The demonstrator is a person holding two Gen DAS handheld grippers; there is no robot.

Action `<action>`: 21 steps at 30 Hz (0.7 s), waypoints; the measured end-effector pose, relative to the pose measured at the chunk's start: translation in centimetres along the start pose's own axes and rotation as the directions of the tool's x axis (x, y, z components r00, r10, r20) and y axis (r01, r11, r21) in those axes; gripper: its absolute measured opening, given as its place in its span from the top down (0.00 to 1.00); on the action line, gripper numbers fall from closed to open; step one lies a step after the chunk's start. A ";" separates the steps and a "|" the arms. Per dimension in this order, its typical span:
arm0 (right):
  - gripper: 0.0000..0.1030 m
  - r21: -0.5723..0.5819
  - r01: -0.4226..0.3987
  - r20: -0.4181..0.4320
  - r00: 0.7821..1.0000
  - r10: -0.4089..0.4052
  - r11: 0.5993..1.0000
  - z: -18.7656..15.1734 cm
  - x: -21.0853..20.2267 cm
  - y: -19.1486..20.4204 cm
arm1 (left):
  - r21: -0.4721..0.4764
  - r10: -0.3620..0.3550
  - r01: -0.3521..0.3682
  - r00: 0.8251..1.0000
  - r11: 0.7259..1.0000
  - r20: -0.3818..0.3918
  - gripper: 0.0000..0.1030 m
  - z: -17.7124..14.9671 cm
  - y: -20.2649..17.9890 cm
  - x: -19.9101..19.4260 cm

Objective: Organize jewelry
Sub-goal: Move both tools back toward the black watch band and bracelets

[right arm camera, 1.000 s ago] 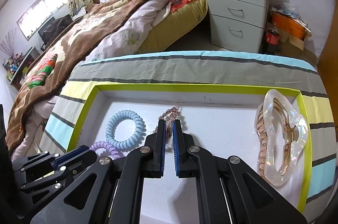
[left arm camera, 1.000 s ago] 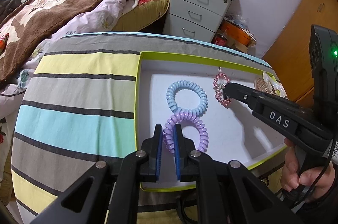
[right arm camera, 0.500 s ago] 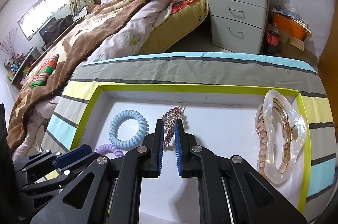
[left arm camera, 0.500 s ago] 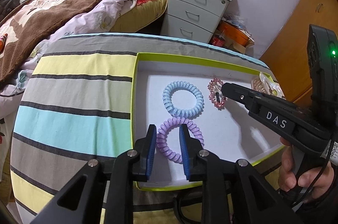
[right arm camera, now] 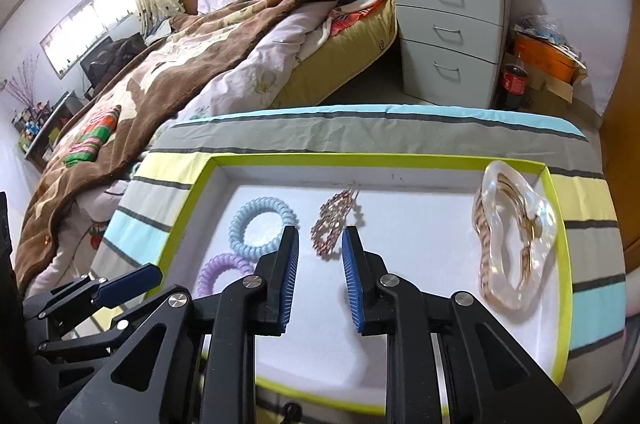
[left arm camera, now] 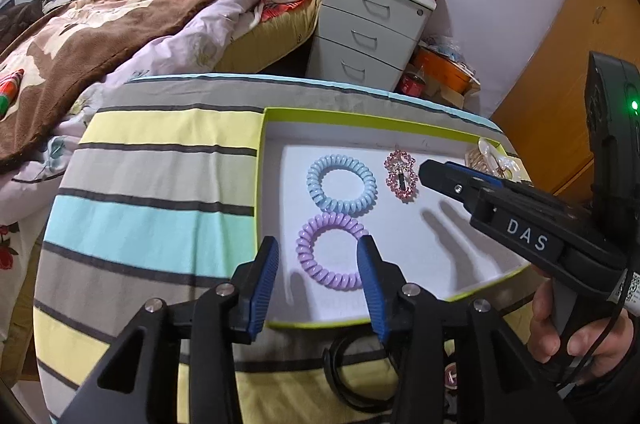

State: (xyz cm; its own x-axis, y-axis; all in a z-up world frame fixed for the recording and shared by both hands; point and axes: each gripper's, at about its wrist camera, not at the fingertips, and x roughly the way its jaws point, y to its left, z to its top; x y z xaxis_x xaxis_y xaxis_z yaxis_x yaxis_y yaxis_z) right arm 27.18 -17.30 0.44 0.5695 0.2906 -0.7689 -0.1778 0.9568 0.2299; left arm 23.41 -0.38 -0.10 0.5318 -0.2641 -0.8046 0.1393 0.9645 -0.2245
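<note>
A white tray with a lime-green rim (left arm camera: 360, 116) (right arm camera: 360, 160) lies on the striped cloth. On its floor are a blue coil hair tie (left arm camera: 342, 184) (right arm camera: 260, 220), a purple coil hair tie (left arm camera: 330, 250) (right arm camera: 222, 274), a pink rhinestone clip (left arm camera: 401, 176) (right arm camera: 334, 224) and a clear shell claw clip (right arm camera: 516, 236). My left gripper (left arm camera: 319, 248) hangs over the purple tie, its jaws opening, the pads off the tie. My right gripper (right arm camera: 320, 238) (left arm camera: 424, 170) sits just short of the pink clip, jaws opening, nothing pressed between them.
The tray's right half between the pink clip and the claw clip is bare white floor. A black band (left arm camera: 352, 376) lies at the cloth's near edge. A person's hand (left arm camera: 580, 336) grips the right tool. A bed (right arm camera: 200, 64) and grey drawer unit (right arm camera: 452, 36) stand beyond.
Both grippers went from shut to parted. The purple tie left the left pads and lies flat in the tray. The pink clip left the right pads and lies just ahead of them.
</note>
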 end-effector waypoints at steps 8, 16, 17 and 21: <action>0.77 -0.013 -0.003 0.047 0.999 0.004 1.000 -2.0 -3.6 0.8 | 0.014 0.018 -0.019 0.999 1.000 0.038 0.57 -1.5 -0.2 -2.9; 0.76 0.003 0.016 0.065 0.998 -0.016 1.000 -6.3 -6.7 0.3 | -0.017 -0.013 0.014 0.998 1.000 0.066 0.53 -3.8 0.5 -5.6; 0.76 0.007 0.022 0.064 0.998 -0.022 1.000 -6.7 -6.8 0.1 | -0.024 -0.016 0.017 0.997 1.000 0.071 0.53 -4.2 0.6 -5.9; 0.74 0.041 0.044 0.035 0.998 -0.045 0.998 -8.7 -6.8 -1.1 | -0.045 -0.032 0.035 0.997 0.998 0.074 0.51 -5.3 1.0 -6.5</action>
State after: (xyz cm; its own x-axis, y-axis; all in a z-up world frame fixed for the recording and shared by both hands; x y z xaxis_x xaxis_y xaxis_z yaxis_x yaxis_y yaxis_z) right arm 16.50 -20.33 0.21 0.6049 0.2473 -0.7569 -0.1201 0.9680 0.2202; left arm 15.62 2.32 2.00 0.5876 -0.2932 -0.7541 0.1202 0.9533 -0.2770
